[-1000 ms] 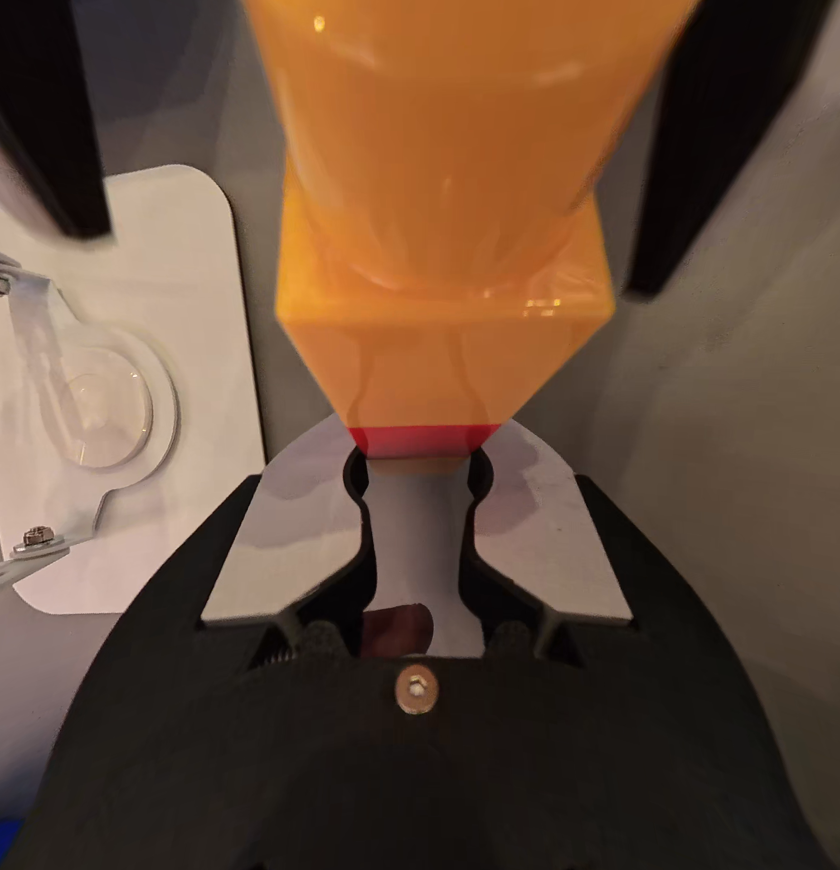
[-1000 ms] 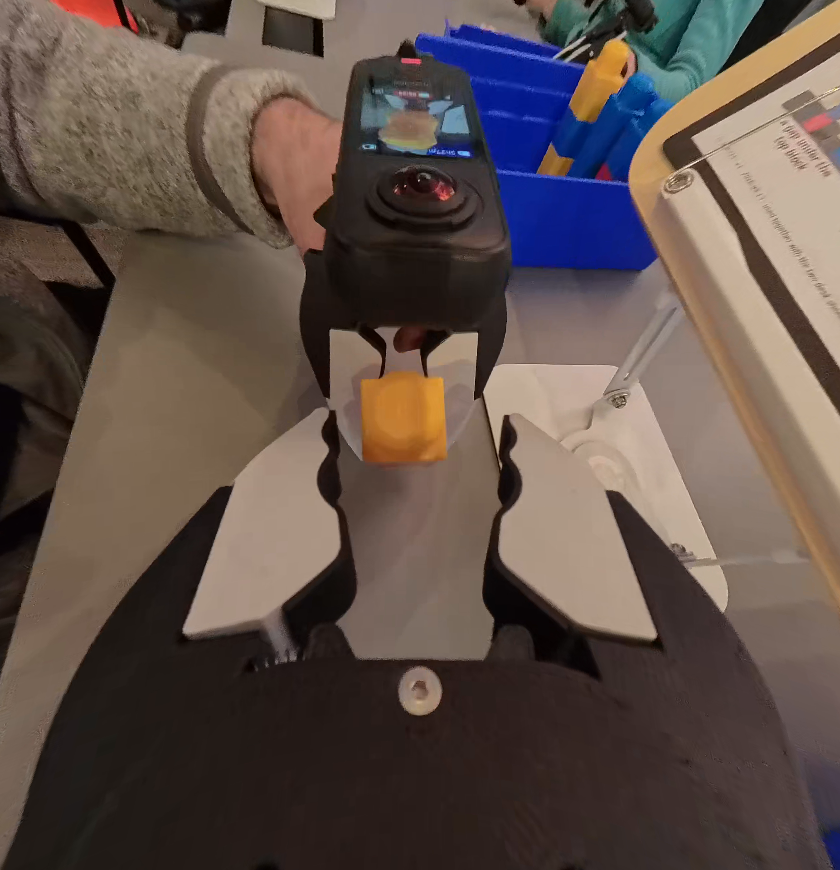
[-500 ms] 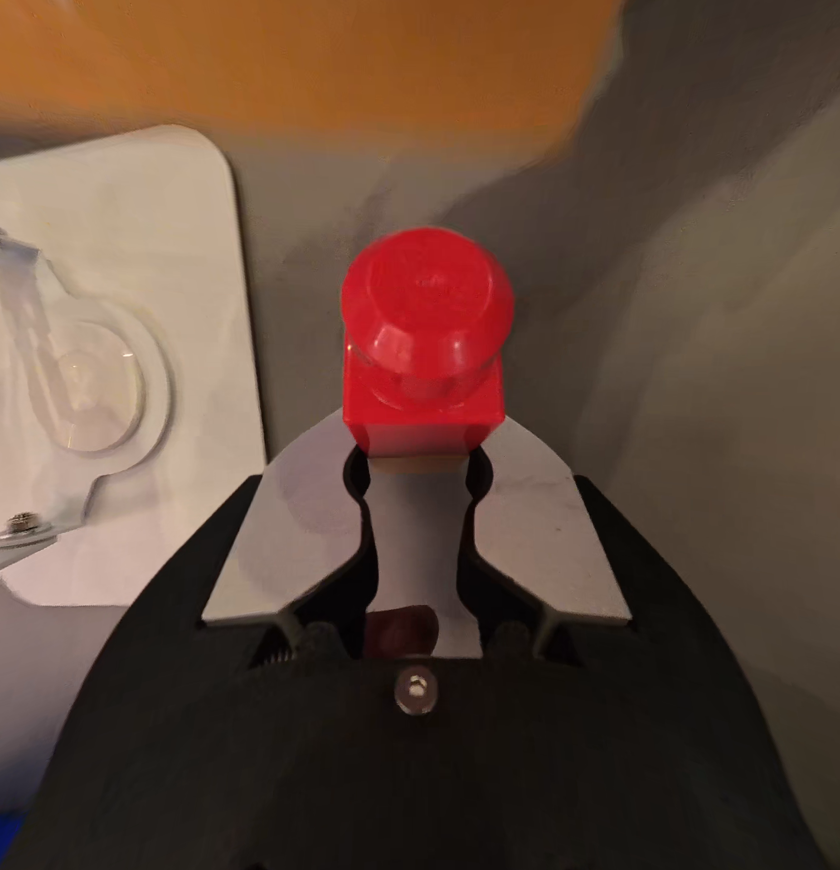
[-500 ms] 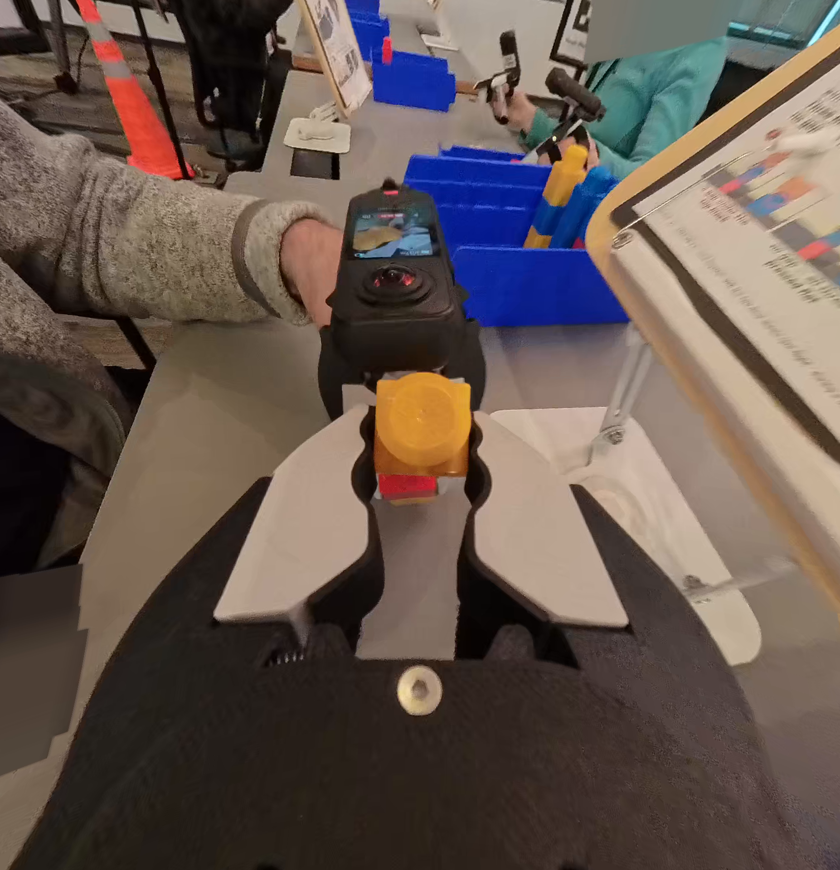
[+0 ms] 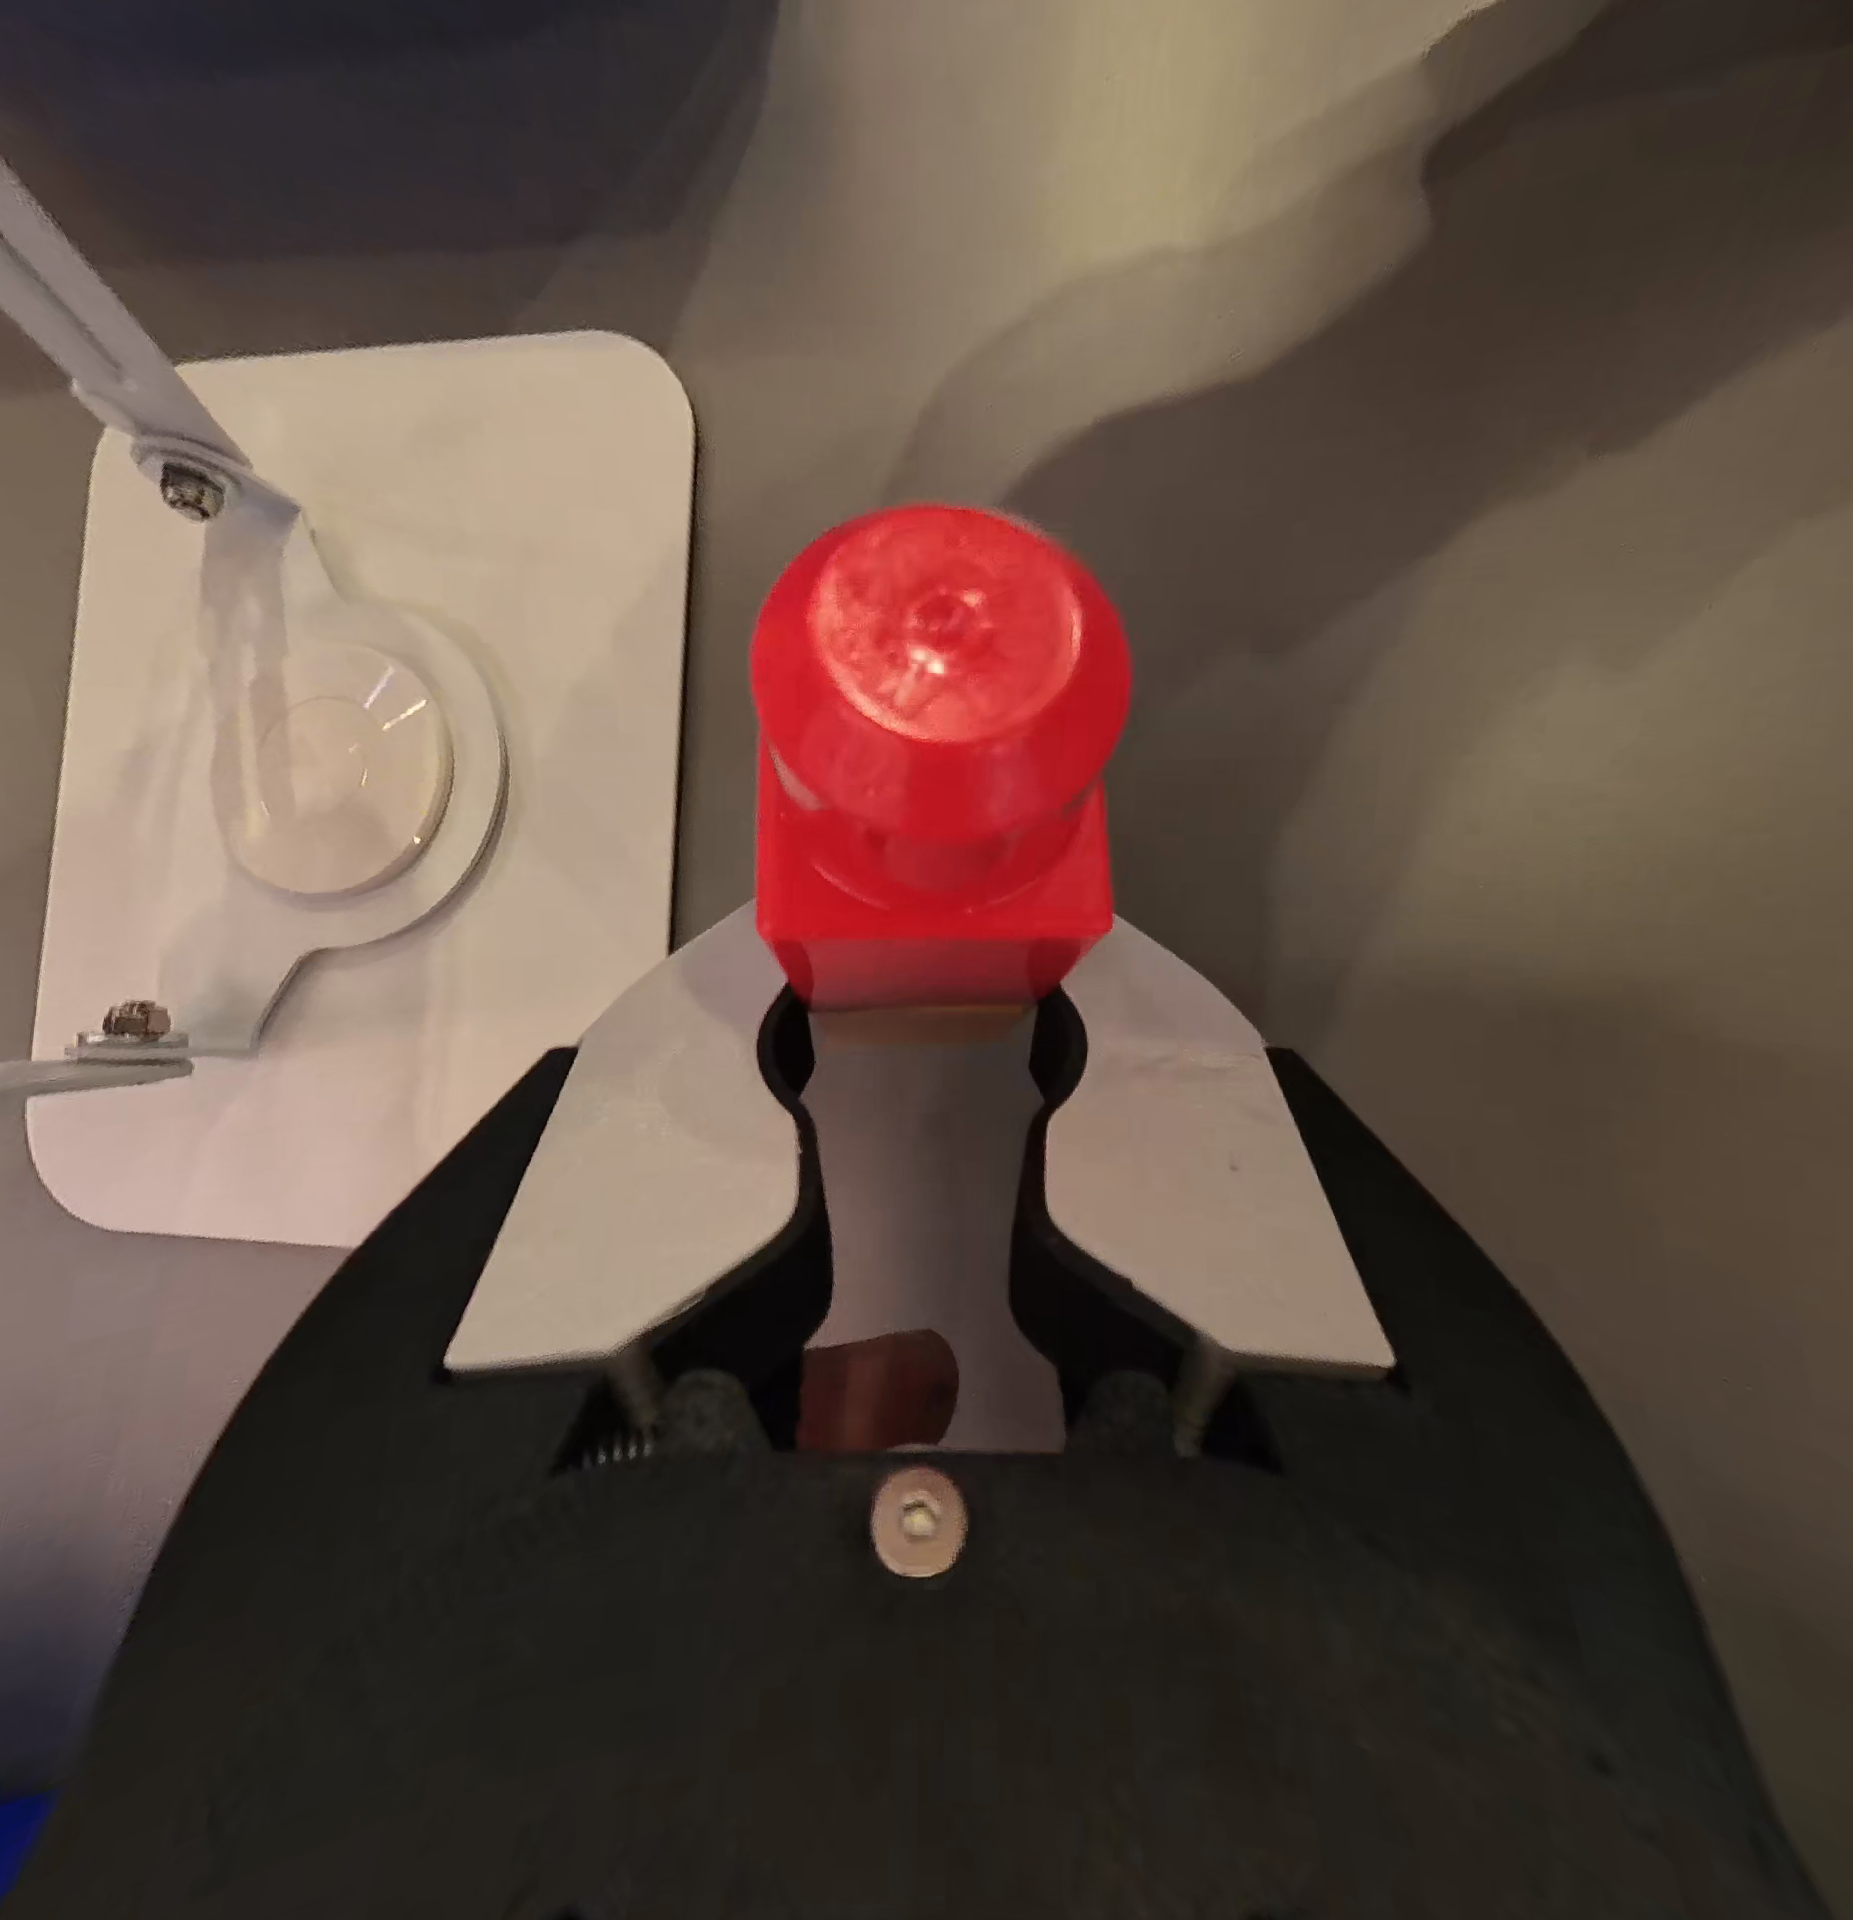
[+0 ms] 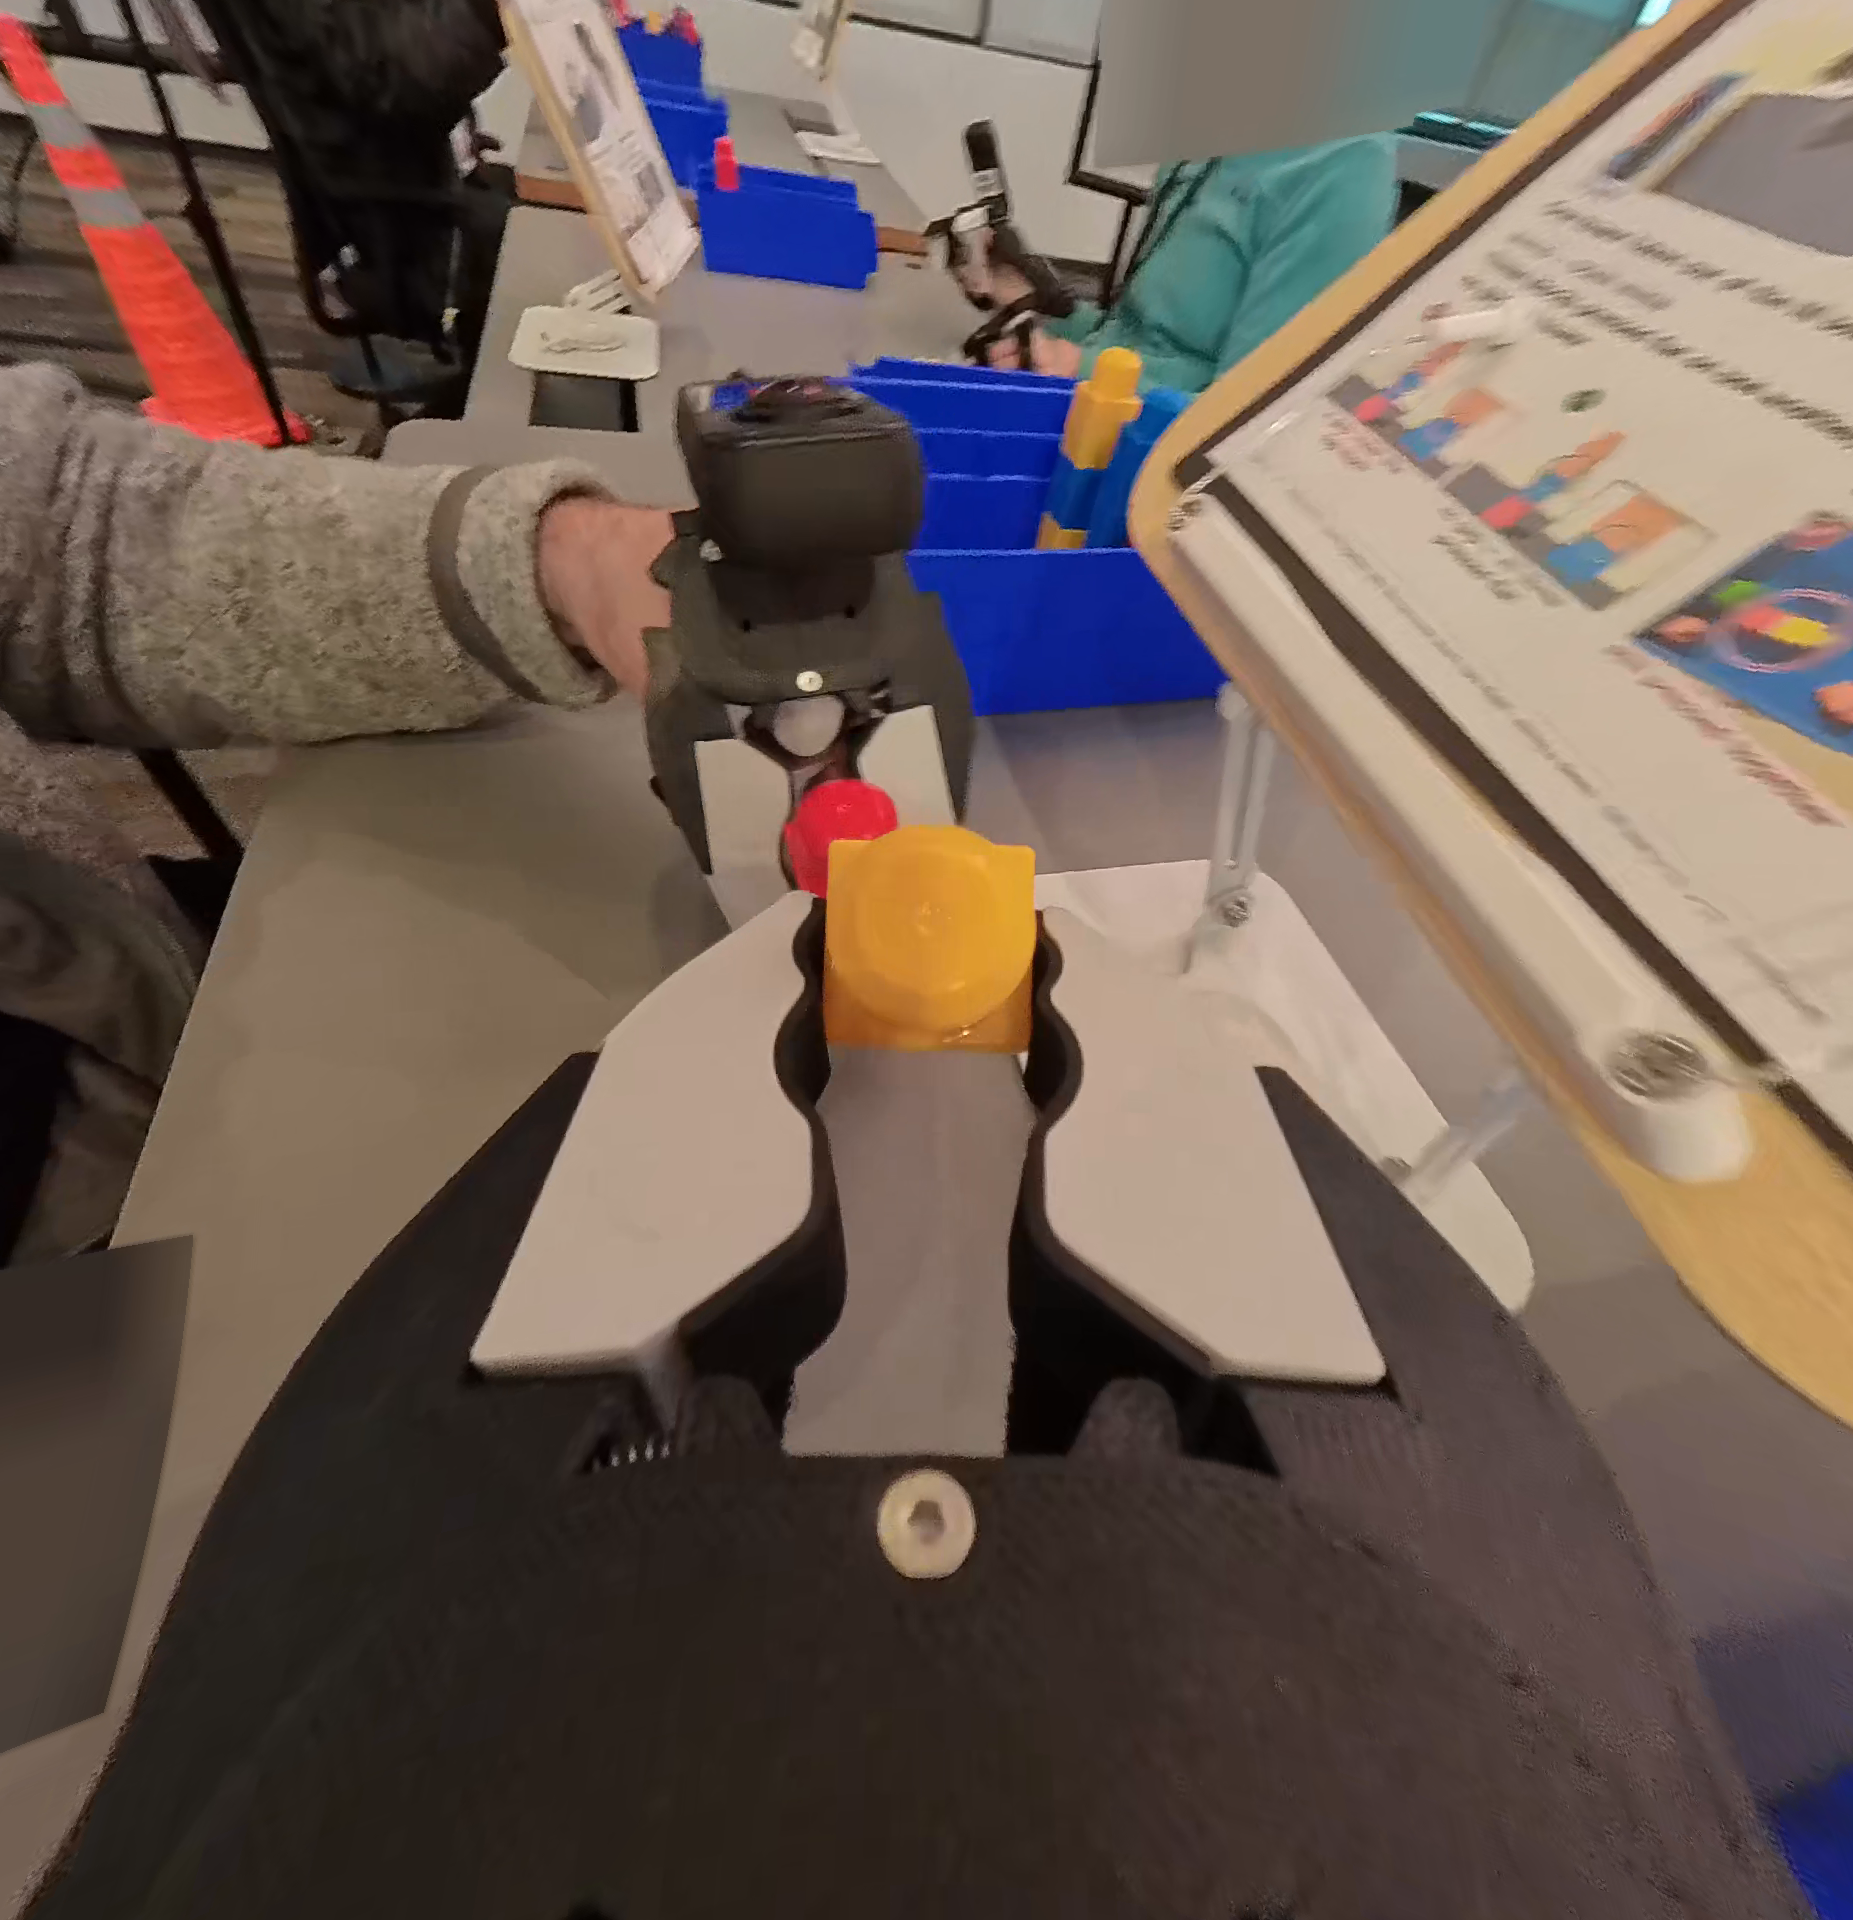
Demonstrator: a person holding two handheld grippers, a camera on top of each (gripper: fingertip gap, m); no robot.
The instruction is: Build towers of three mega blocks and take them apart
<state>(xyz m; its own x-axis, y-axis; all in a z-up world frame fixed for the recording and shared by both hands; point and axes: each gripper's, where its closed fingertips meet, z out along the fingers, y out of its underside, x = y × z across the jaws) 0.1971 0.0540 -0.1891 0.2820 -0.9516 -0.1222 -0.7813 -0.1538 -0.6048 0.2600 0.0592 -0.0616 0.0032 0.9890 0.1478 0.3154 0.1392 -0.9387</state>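
The instruction sheet [image 6: 1587,499] on the tilted board at the worktop's right edge carries printed text and coloured diagrams, too blurred to make out; no brand marks show on the blocks. The left claw [image 5: 927,987] pinches a red block [image 5: 932,810] just beside the white base plate [image 5: 382,623], the block's lower part hidden between the fingers. The right claw [image 6: 927,997] pinches an orange block [image 6: 927,935], its pads tight on both sides, above the worktop [image 6: 402,935], close in front of the red one.

Grey table [image 6: 402,997]; orange cone [image 6: 132,260] on carpet bkgd.
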